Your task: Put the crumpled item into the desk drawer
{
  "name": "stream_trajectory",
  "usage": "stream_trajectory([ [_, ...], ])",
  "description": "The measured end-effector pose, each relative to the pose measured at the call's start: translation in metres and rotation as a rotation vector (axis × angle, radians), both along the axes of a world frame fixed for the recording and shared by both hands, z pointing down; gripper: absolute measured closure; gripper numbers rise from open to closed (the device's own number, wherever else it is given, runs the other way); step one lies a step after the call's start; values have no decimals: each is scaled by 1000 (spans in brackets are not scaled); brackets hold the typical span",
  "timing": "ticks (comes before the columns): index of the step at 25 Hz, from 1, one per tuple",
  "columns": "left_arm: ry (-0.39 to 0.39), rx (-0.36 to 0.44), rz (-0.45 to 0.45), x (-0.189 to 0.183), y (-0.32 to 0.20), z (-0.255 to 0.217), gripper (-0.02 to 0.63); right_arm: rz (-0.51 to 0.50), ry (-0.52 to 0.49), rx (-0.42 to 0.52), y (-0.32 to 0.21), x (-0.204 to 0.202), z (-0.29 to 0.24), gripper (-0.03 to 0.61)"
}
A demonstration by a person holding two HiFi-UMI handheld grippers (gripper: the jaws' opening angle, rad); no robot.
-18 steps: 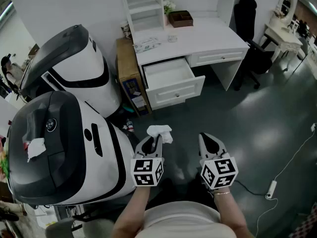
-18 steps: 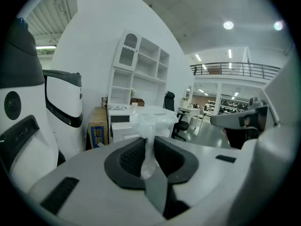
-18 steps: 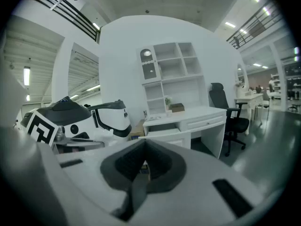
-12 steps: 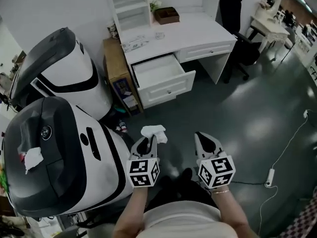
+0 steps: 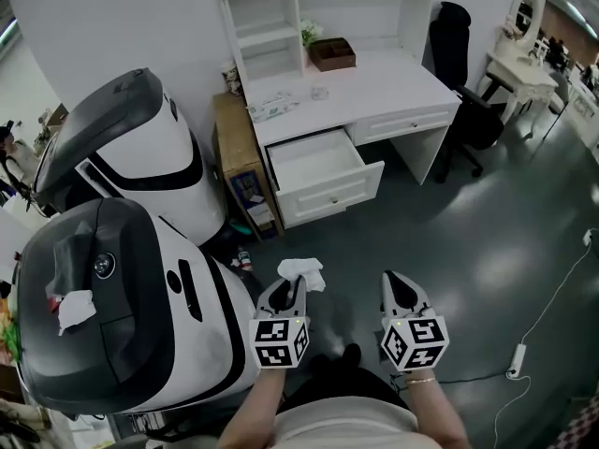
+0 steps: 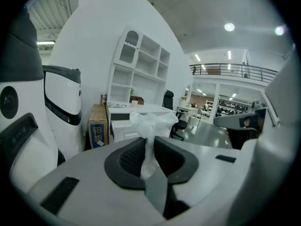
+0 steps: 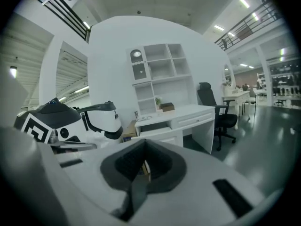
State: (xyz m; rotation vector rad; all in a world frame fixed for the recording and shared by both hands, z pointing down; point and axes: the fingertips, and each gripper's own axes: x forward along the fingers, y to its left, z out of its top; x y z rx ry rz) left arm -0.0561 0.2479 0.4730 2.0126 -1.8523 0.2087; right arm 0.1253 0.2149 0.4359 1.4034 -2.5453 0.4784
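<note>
My left gripper (image 5: 290, 288) is shut on a crumpled white item (image 5: 301, 271), which sticks out past its tips over the dark floor. In the left gripper view the crumpled item (image 6: 151, 126) is pinched between the two dark pads. My right gripper (image 5: 397, 286) hangs beside it with its jaws together and nothing between them. The white desk (image 5: 374, 87) stands ahead, its left drawer (image 5: 323, 162) pulled out and open. In the right gripper view the desk (image 7: 188, 114) shows ahead beyond the shut jaws.
Two large white and grey machines (image 5: 112, 297) stand close on my left. A brown cardboard box (image 5: 241, 152) leans beside the desk. A black office chair (image 5: 459, 45) is at the desk's right. A cable and power strip (image 5: 517, 361) lie on the floor at right.
The view has swung, so the desk and machines shifted in the picture. Both grippers keep the same pose, and the left one still holds the crumpled item.
</note>
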Motion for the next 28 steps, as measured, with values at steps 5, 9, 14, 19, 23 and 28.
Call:
stream_trajectory([
  [5, -6, 4, -13, 4, -16, -2, 561, 14, -8, 10, -19, 13, -3, 577],
  [9, -9, 5, -28, 12, -29, -5, 561, 20, -14, 17, -36, 26, -7, 577],
  [14, -29, 26, -52, 16, -45, -14, 561, 13, -33, 35, -57, 37, -13, 577],
  [19, -49, 45, -79, 19, -57, -23, 561, 14, -45, 49, -70, 47, -14, 577],
  [23, -60, 58, -97, 22, -63, -32, 561, 2, -62, 52, -77, 54, -17, 577],
  [28, -76, 60, -112, 20, -74, -38, 563, 2, -73, 52, -89, 58, -19, 577],
])
